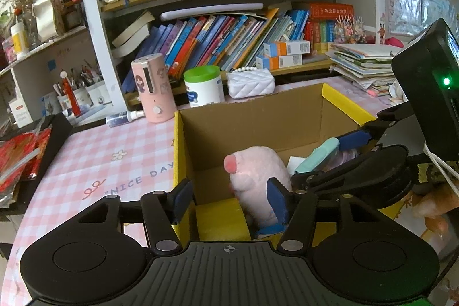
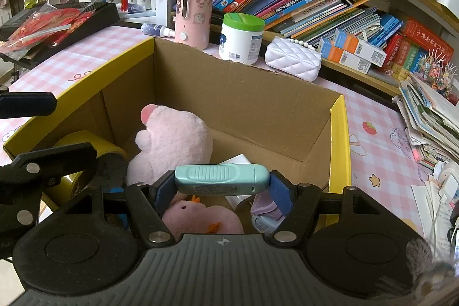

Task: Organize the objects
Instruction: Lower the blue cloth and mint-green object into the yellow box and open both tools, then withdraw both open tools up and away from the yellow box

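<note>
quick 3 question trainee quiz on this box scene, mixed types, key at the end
1. True or false: the right gripper holds the teal case above the cardboard box.
2. Which lies in the box? A) pink plush B) green-lidded jar C) white quilted purse
3. Fill in: the left gripper's fingers are ___, gripping nothing.

Key: 1 true; 2 A; 3 open

Black claws [image 1: 229,198] — blue pads (silver screws)
</note>
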A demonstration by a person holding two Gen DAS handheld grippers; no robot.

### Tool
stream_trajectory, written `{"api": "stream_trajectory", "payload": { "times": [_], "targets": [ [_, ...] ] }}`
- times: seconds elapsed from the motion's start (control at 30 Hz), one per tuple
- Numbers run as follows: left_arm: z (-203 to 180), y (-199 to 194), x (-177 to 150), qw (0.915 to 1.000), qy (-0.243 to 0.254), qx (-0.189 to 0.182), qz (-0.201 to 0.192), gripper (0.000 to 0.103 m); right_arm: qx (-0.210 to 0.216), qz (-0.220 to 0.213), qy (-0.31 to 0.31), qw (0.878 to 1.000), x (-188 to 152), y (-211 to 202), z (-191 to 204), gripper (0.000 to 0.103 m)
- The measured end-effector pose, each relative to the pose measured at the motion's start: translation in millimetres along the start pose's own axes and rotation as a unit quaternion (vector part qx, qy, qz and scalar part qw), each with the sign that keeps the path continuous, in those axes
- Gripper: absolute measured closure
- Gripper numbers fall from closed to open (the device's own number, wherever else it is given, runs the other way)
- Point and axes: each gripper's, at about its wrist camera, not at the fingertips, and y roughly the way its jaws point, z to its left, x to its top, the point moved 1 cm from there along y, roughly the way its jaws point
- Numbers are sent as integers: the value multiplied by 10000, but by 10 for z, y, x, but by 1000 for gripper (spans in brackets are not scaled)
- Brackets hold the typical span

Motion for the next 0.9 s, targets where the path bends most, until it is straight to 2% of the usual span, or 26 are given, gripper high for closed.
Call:
{"api": "stream_trajectory", "payload": {
  "times": [0.13,0.2,0.33,0.4,0.6,0.9],
  "targets": [
    [3,-37,-5,10000,-40,40,-13,44,-26,-7,20,10000,-3,-6,2,36],
    [10,-63,-9,9999,-79,73,-30,37,-30,-18,52,10000,-6,-19,6,35],
    [41,-135,-19,9997,-180,162,-68,35,-73,-28,118,9999,-16,-42,7,33],
    [68,-188,-26,9993,-260,235,-112,28,-79,-59,185,9998,-22,-72,-3,32],
    [192,-374,-58,9972,-549,451,-245,20,-180,-325,349,9987,-36,-275,39,28],
    [396,-640,-228,9951,-796,530,-256,19,-513,-741,915,9917,-88,-698,206,24]
  ]
}}
